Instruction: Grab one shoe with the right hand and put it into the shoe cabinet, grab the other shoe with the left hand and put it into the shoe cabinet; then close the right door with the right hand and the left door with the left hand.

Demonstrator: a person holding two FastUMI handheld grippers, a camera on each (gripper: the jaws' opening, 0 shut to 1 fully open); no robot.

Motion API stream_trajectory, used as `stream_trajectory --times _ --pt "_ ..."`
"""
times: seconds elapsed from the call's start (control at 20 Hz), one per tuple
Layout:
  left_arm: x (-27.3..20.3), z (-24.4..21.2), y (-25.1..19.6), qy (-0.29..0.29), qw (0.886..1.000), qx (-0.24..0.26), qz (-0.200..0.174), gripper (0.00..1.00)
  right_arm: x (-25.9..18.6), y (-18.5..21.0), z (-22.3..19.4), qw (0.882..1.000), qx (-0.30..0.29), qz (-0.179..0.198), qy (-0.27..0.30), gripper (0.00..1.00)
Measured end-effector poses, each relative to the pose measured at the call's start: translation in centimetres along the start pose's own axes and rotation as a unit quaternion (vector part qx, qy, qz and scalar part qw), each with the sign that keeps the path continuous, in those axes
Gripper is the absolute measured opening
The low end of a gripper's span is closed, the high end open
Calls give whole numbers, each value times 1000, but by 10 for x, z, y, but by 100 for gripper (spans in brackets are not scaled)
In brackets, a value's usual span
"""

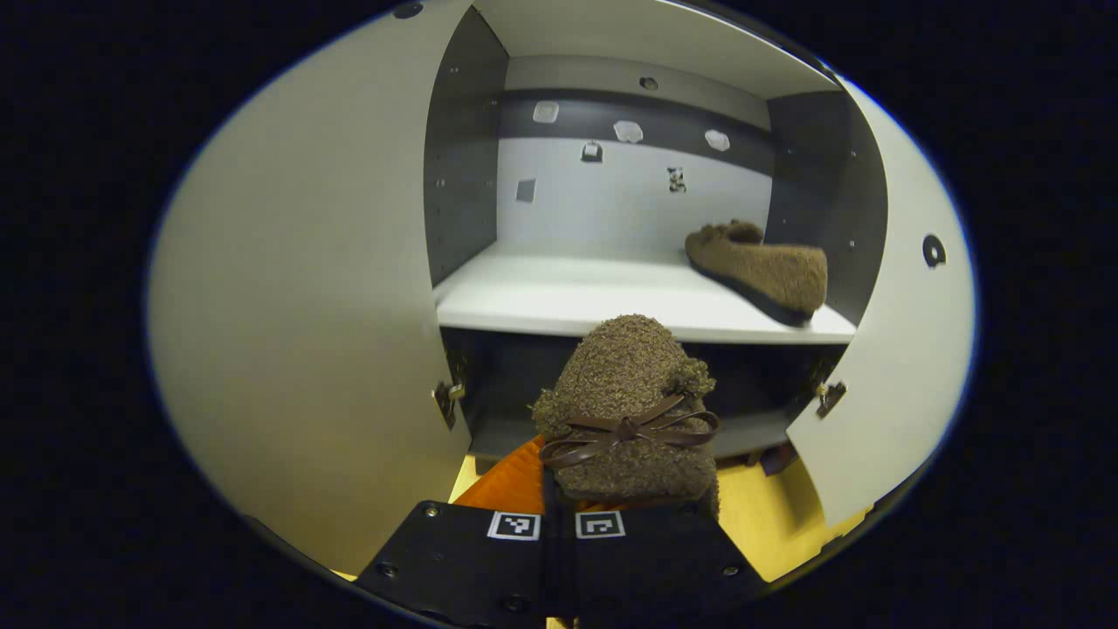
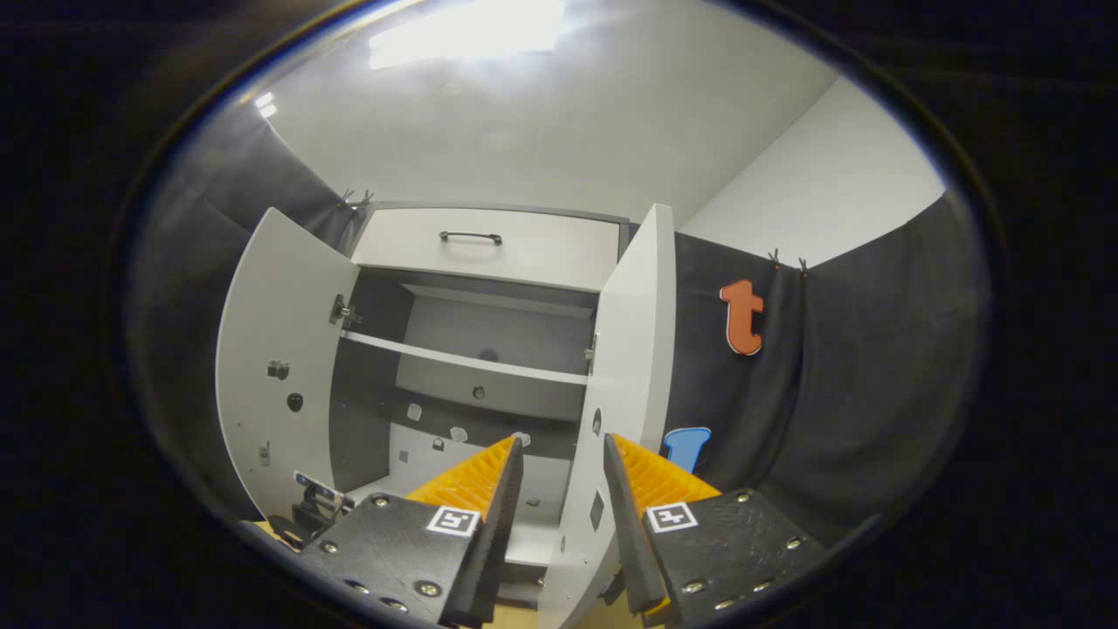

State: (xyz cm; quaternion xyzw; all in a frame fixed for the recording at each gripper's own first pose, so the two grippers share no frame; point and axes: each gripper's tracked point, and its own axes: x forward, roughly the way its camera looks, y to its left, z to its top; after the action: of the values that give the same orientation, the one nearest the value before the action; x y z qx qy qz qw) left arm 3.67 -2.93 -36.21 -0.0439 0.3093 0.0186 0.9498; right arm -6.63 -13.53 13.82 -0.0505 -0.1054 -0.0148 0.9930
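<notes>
Done: one fuzzy brown slipper (image 1: pixel 758 269) lies on the cabinet shelf (image 1: pixel 568 301).
Left tongs (image 1: pixel 611 489): clamped on second slipper (image 1: pixel 627 411), before the shelf.
Right tongs (image 2: pixel 559 489): parted, empty.
Left: place slipper, close both doors (image 2: pixel 629 349).

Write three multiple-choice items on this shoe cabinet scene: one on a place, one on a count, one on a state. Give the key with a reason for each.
1. Where does the shoe already put away lie?
A. right end of the white shelf
B. left end of the shelf
C. on the floor

2. How many shoes show in the left gripper view?
A. one
B. two
C. three

3. How do the cabinet doors stand?
A. both shut
B. only the left open
C. both open

Key: 1 A, it sits by the right inner wall on the shelf. 2 B, one shelved, one shoe with a bow in the left gripper. 3 C, left door and right door both swing outward.
</notes>
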Motion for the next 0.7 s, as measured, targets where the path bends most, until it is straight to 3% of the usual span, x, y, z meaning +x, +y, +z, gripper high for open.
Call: stream_trajectory --times 0.25,0.7 --pt "25 74 -8 -52 999 13 2 1 -8 -8 -4 1000 11 0 1 55" --pt "99 158 -15 -67 998 1 9 1 -25 -25 -3 999 -11 -28 -14 52"
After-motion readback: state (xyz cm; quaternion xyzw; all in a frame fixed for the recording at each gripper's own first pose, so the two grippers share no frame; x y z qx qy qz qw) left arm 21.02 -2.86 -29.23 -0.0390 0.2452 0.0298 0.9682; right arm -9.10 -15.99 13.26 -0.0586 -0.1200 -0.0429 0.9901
